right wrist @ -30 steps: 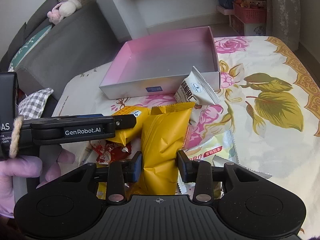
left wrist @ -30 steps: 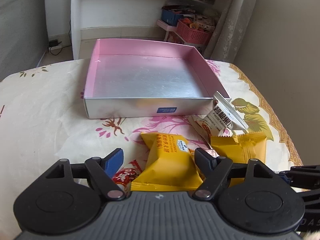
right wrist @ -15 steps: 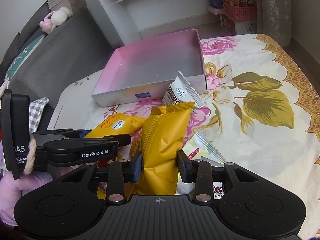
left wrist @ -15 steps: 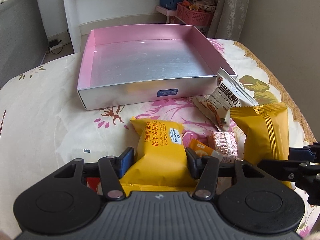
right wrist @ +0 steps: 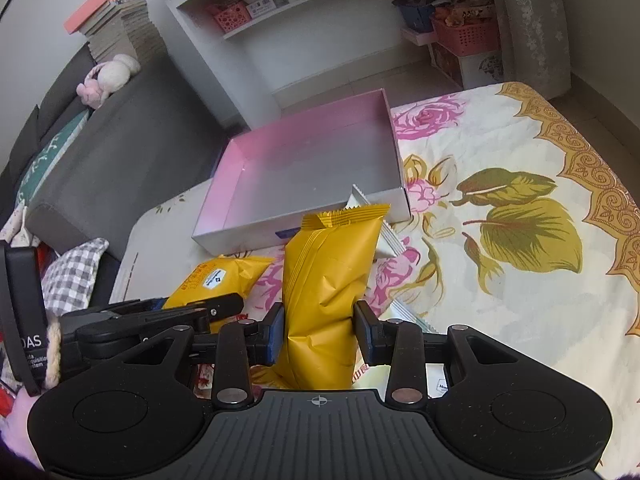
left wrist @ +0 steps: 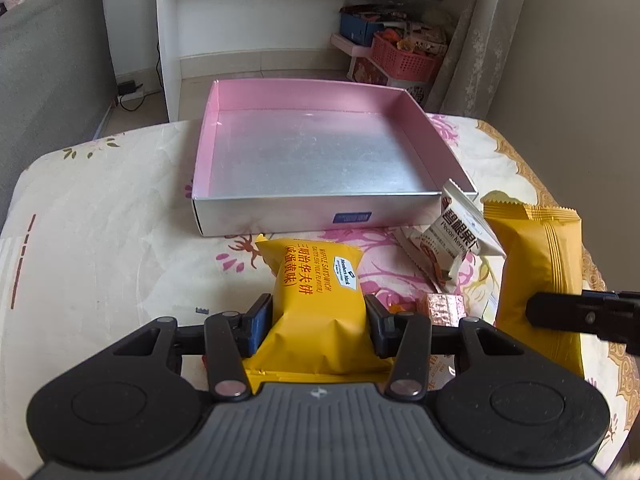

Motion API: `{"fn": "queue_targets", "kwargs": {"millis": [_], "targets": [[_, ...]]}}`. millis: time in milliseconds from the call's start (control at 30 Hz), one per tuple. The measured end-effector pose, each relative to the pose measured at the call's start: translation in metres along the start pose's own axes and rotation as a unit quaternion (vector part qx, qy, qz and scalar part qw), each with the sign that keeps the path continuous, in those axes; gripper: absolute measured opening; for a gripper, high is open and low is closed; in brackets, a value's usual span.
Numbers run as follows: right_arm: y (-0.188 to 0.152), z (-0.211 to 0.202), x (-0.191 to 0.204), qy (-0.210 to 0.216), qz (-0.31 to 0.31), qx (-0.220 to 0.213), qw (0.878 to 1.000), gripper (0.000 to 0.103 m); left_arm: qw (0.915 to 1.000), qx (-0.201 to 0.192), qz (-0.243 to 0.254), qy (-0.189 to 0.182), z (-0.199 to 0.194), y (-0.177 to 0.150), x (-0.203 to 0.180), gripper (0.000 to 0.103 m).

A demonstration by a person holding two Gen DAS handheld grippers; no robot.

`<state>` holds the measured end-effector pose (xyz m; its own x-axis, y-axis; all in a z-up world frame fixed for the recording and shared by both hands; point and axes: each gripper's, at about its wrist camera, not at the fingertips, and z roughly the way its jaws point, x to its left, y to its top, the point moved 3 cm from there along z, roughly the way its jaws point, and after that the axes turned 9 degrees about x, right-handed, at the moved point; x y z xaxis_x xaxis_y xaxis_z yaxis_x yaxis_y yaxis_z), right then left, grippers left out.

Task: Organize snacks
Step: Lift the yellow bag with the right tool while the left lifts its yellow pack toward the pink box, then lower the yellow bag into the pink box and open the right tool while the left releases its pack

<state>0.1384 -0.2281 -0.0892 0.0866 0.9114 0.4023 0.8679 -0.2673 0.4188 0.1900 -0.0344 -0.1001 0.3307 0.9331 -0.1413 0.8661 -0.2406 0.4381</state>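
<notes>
My left gripper is shut on a yellow waffle-sandwich packet and holds it above the table, in front of the silver box with pink inner walls. My right gripper is shut on a second yellow packet, held upright above the table; it also shows in the left wrist view. The box is empty. A white pecan packet leans at the box's front right corner. A small pink foil snack lies on the cloth.
The flowered tablecloth covers the table. More flat wrappers lie near the pecan packet. A grey sofa stands on the left, a white shelf and pink baskets behind the table.
Both grippers have lifted their yellow packets off the table and moved toward the box. The left gripper closed on its packet in the first half second.
</notes>
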Motion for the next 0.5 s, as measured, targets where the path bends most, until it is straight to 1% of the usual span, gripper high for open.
{"fn": "queue_targets", "kwargs": {"millis": [267,333,500], "targets": [[0.023,-0.004,-0.004,0.008,0.03,-0.026,0.999,0.036,0.9997,-0.019,-0.014,-0.002,-0.011,0.007,0.006,0.044],[0.029,-0.003,-0.006,0.008,0.04,-0.032,0.999,0.036,0.9995,-0.025,-0.019,0.002,-0.013,0.009,0.009,0.044],[0.047,0.002,-0.009,0.019,0.059,-0.046,0.997,0.036,0.9986,-0.038,-0.036,0.004,-0.012,0.022,0.019,0.044]]}}
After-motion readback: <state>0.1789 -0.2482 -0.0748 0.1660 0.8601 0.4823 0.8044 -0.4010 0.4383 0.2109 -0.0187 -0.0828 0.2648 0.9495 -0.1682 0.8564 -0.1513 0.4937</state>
